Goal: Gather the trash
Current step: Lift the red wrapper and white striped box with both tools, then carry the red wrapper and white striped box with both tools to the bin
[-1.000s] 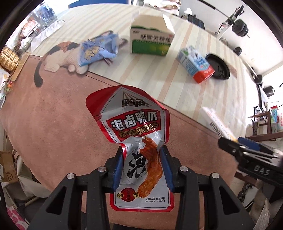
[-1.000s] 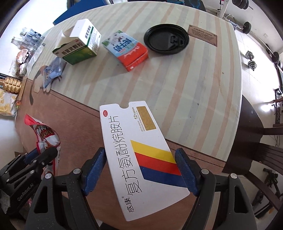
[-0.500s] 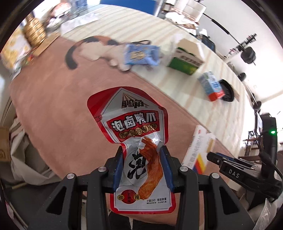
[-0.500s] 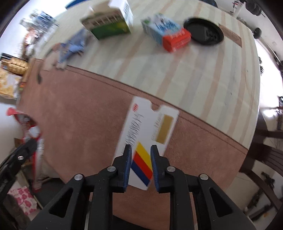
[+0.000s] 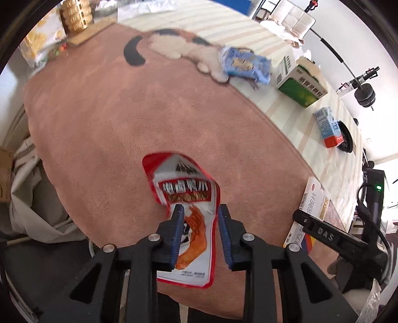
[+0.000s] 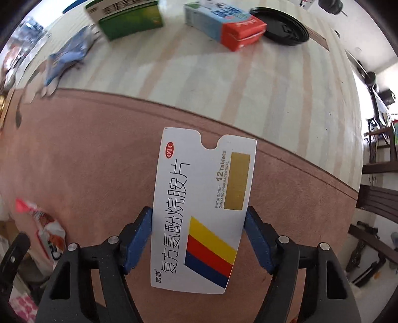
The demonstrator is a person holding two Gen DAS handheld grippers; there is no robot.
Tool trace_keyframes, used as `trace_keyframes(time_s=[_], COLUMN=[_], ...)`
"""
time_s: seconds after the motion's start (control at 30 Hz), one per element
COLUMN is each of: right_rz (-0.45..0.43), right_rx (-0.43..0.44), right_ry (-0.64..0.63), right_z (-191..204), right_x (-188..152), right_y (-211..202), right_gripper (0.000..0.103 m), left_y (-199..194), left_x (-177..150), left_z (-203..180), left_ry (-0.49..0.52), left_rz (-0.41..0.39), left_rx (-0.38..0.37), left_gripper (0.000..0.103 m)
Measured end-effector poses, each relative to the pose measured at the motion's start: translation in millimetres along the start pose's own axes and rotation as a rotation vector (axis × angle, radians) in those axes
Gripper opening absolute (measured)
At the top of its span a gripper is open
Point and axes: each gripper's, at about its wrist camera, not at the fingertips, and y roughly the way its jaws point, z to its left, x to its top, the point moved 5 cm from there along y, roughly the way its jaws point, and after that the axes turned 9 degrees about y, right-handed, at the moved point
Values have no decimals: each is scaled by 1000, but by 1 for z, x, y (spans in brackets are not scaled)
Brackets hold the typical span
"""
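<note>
Snack wrapper and pill box held over the desk

The red-and-white snack wrapper sits lower centre, pinched by the left tongs. The white pill box, lower centre, is clamped by the right tongs above the brown mat.

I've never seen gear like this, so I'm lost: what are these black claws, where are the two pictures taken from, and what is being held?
Each claw is a handheld two-finger gripper with a camera looking along its fingers. In the left view, the left gripper pinches a red and white snack packet. In the right view, the right gripper clamps a white tablet box. On the striped tablecloth behind lie a green box, a blue and red carton, a black lid and a blue wrapper.
</note>
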Motion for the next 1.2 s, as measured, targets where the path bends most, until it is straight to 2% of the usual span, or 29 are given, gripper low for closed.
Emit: trace_keyframes(time_s=[0.07, 0.17, 0.27, 0.3, 0.33, 0.37, 0.4, 0.53, 0.6, 0.63, 0.73, 0.77, 0.8, 0.83, 0.97, 1.07, 1.2], right_rz=[-9, 26, 45, 48, 44, 50, 50, 54, 52, 50, 50, 51, 53, 54, 54, 41, 28], right_rx=[7, 30, 29, 34, 41, 45, 51, 66, 71, 76, 85, 85, 84, 85, 90, 92, 102], right_ry=[-9, -23, -29, -18, -15, -12, -7, 14, 18, 21, 29, 32, 38, 44, 53, 46, 32], right_z=[4, 4, 1, -1, 3, 2, 1, -6, -11, -15, -25, -27, -31, -34, -40, -43, -43], right_x=[-6, -14, -24, -26, -27, -28, -28, -22, -11, -8, -6, -6, -6, -6, -6, -7, -12], right_y=[-2, -1, 4, 8, 9, 9, 9, 7, 6, 5, 0, 1, 2, 2, 4, 4, -12], right_gripper=[75, 75, 76, 76, 76, 76, 76, 76, 76, 76, 76, 76, 76, 76, 76, 76, 76], left_y=[6, 13, 33, 31, 31, 32, 33, 38, 36, 32, 36, 42, 42, 44, 46, 35, 25], left_x=[-4, -11, -18, -16, -15, -13, -11, -7, -8, -8, -9, -10, -8, -8, -9, -12, -18], left_z=[6, 23, 30, 29, 27, 23, 18, 6, 8, 8, 10, 10, 6, 3, -7, -11, -9], left_ry=[-20, -55, -66, -49, -40, -29, -16, 60, 88, 95, 87, 85, 94, 102, 132, 137, 127], left_rz=[25, 45, 112, 85, 94, 105, 115, 132, 133, 120, 143, 166, 147, 153, 151, 111, 112], left_rx=[-44, -59, -104, -105, -119, -133, -141, -35, 81, 106, 103, 91, 89, 101, 168, 170, 123], left_gripper=[25, 26, 32, 39, 44, 57, 65, 65, 66, 66, 66, 69, 75, 77, 76, 48, 43])
